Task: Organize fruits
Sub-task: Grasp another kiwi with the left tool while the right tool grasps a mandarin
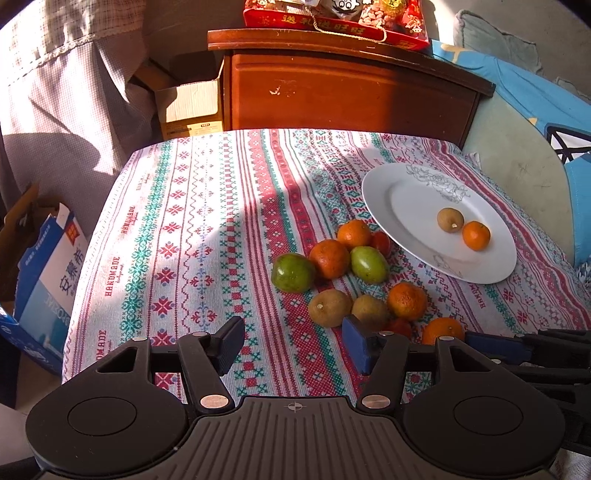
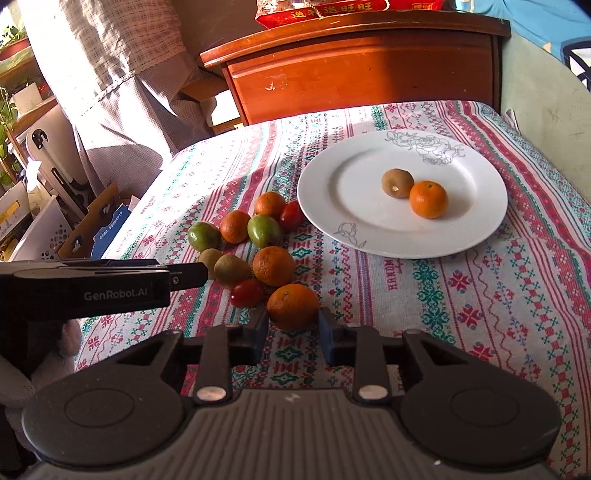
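Orange tangerine sits stem-up between right jaws.

The patterned cloth over the surface carries the red woven word "HANDMADE" several times, with a smaller line under it too fine to read. The side of the left tongs is printed "GenRobot.AI" in pale letters. The red gift box on the wooden cabinet bears gold Chinese characters reading "送旺旺", and the blue-and-white carton beside the surface shows large Chinese characters, upside down.
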Demonstrator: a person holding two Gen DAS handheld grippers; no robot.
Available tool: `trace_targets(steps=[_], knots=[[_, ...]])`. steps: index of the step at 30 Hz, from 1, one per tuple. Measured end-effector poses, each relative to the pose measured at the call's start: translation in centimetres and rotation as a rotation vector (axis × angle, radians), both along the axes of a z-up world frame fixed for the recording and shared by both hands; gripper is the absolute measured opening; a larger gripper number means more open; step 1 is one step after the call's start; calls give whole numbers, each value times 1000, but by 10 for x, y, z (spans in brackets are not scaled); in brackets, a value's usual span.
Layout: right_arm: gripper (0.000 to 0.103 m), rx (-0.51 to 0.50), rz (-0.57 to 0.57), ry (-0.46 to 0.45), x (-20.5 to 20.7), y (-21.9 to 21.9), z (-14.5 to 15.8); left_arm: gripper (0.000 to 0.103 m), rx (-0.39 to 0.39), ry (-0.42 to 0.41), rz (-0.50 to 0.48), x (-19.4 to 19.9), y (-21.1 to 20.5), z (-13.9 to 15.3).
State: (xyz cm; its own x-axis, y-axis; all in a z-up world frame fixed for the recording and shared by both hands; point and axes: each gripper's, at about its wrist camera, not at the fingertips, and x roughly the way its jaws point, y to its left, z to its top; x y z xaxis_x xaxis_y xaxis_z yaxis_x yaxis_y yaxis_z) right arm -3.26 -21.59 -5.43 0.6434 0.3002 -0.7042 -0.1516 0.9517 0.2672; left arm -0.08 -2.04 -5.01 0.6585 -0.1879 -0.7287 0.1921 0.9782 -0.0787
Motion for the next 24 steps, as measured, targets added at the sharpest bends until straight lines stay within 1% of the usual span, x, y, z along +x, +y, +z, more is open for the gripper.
trace_targets(steps=[3,7,10,17,20,22,24], knots=[[29,6,-8,4,0,-3,-1,55,-11,-12,-18,3,-2,-2],[31,17,-13,9,1,-4,-2,44,-19,-17,-43,7,-6,-7],[33,24,-16,10,2,-5,-3,44,-11,-24,-56,8,-9,-9],[33,30,-19,12,3,-4,-3,42,-25,-31,-80,10,-12,-13],[33,31,-19,12,4,-4,-3,40,2,-36,-87,9,-16,-15],[32,30,-20,11,4,-4,-4,33,12,-40,-90,9,-17,-15],[31,28,-20,8,4,-4,-4,31,1,-37,-94,9,-17,-15]])
